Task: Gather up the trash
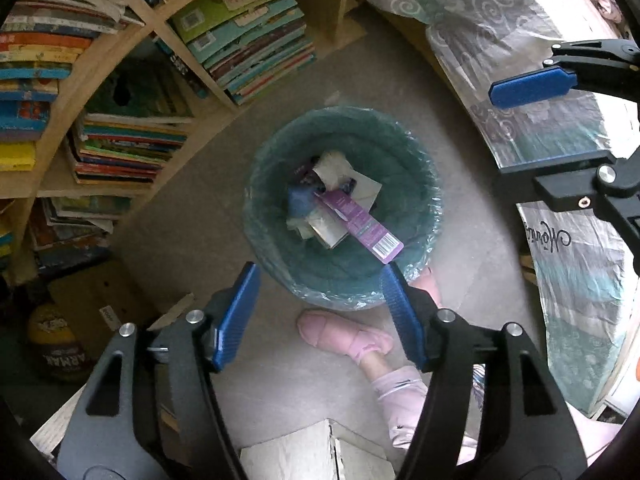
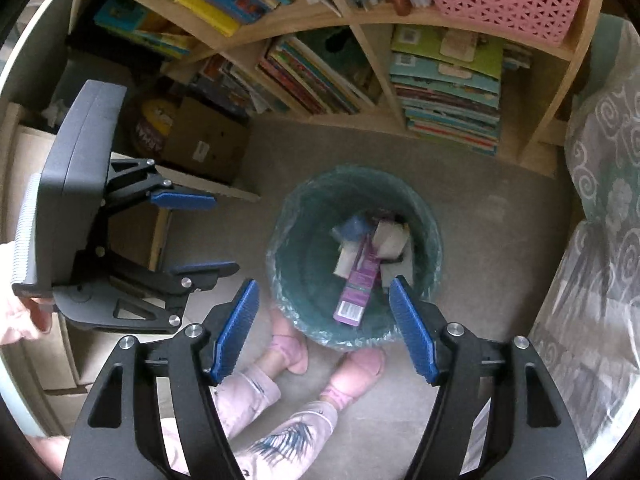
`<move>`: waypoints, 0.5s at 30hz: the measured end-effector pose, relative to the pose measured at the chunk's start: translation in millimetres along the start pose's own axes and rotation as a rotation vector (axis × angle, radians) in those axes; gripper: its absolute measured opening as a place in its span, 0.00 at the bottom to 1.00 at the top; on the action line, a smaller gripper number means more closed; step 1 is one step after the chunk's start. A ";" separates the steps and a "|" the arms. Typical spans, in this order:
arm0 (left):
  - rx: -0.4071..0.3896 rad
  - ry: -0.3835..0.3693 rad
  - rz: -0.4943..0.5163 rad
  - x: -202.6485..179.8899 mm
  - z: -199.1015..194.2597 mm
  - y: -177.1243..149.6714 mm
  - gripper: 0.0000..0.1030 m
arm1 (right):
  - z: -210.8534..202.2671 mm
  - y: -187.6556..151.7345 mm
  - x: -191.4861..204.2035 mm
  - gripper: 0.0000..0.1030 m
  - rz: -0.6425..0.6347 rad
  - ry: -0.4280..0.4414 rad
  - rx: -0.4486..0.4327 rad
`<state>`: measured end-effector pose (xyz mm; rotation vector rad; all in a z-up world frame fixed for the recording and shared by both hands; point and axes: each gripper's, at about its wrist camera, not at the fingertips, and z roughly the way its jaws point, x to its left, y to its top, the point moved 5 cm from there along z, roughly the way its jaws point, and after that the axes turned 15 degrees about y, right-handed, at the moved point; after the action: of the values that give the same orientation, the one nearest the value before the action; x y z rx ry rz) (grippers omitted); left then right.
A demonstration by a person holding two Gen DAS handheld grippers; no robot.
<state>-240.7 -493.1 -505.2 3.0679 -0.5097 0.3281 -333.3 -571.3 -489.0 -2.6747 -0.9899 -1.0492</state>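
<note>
1. I'm holding both grippers above the bin (image 1: 344, 208), pointing down at it, so anything let go falls inside rather than on the floor (image 1: 280, 92).
2. Left gripper (image 1: 320, 312): jaws are standing apart, nothing between the blue pads (image 1: 236, 316). Through the gap I'm seeing the bin's near rim and a pink slipper (image 1: 340, 332) on the floor.
3. Right gripper (image 2: 322, 328): jaws are also standing apart, empty. In the left wrist view it's showing at the right edge, pads wide, over the patterned bedding (image 1: 520, 40).
4. Trash is lying at the bottom of the bin on the green liner: a purple carton (image 1: 360, 220) sloping over crumpled white paper (image 1: 332, 168) and something blue (image 1: 300, 200).
5. Relative to the jaws: the purple carton is sitting well below both pairs of pads, not touching either. In the right wrist view its barcode end is lying between the two pads in line of sight only.
6. I'm reading this as the drop being done. Both grippers are free for the next piece.
7. The person's feet are standing just beside the bin's near side. The bookshelf (image 2: 360, 32) is standing behind it.
8. I'm not seeing loose trash on the floor in these views.
</note>
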 end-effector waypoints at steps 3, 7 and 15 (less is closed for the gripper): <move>-0.006 0.005 -0.007 1.9 -10.0 -0.1 0.63 | -8.4 -0.8 5.4 0.67 -0.008 -0.009 -0.001; -0.027 0.012 -0.032 8.9 -31.9 -0.9 0.68 | -29.6 2.3 15.0 0.70 -0.008 -0.020 -0.030; -0.074 0.038 -0.095 22.2 -98.0 -8.3 0.80 | -82.7 9.7 49.4 0.82 -0.036 -0.039 -0.051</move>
<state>-237.4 -487.6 -404.6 2.9953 -0.3650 0.3560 -347.5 -578.4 -393.5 -2.7389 -1.0350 -1.0465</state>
